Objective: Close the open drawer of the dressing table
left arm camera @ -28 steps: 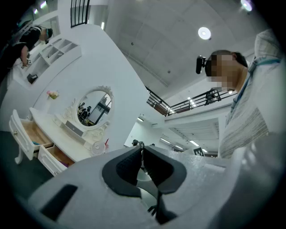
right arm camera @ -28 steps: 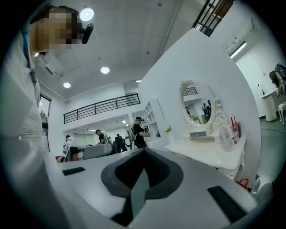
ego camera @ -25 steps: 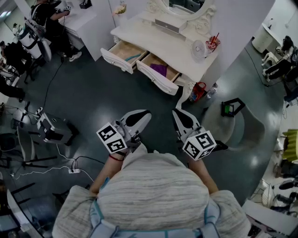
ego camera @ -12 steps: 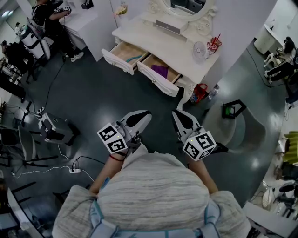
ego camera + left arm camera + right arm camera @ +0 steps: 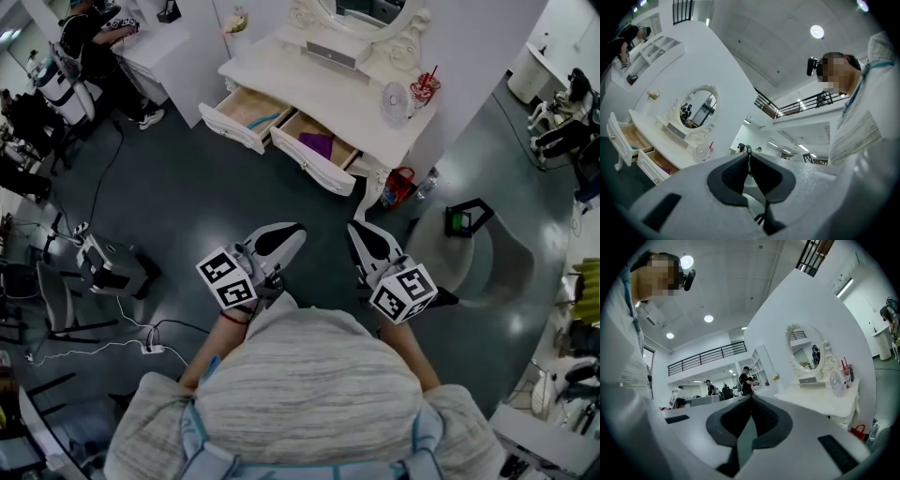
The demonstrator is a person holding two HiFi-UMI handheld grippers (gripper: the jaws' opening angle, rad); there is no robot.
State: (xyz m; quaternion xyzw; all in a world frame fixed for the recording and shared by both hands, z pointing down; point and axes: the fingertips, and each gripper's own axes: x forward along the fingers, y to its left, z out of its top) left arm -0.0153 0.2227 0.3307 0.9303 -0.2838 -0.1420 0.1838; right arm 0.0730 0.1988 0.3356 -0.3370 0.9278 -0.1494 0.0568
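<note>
The white dressing table [image 5: 323, 80] stands at the far side of the dark floor, with an oval mirror on top. Two of its drawers are pulled out: the left drawer [image 5: 239, 114] holds a teal item, the right drawer [image 5: 314, 150] a purple one. In the left gripper view the table [image 5: 656, 129] shows at the left with both drawers out [image 5: 623, 140]. My left gripper [image 5: 295, 228] [image 5: 749, 152] and right gripper [image 5: 354, 228] [image 5: 751, 397] are held close to the body, far short of the table. Both are shut and hold nothing.
A small fan [image 5: 396, 98] and a red cup [image 5: 427, 89] stand on the tabletop. A red bag [image 5: 398, 185] and a bottle [image 5: 427, 183] sit by the table's right leg. A black stand [image 5: 467, 217] is at the right; a floor unit with cables [image 5: 112, 264] at the left. People work at a white desk [image 5: 155, 42].
The dressing table has drifted slightly left and up in the head view. Both grippers stay where they were, still shut.
</note>
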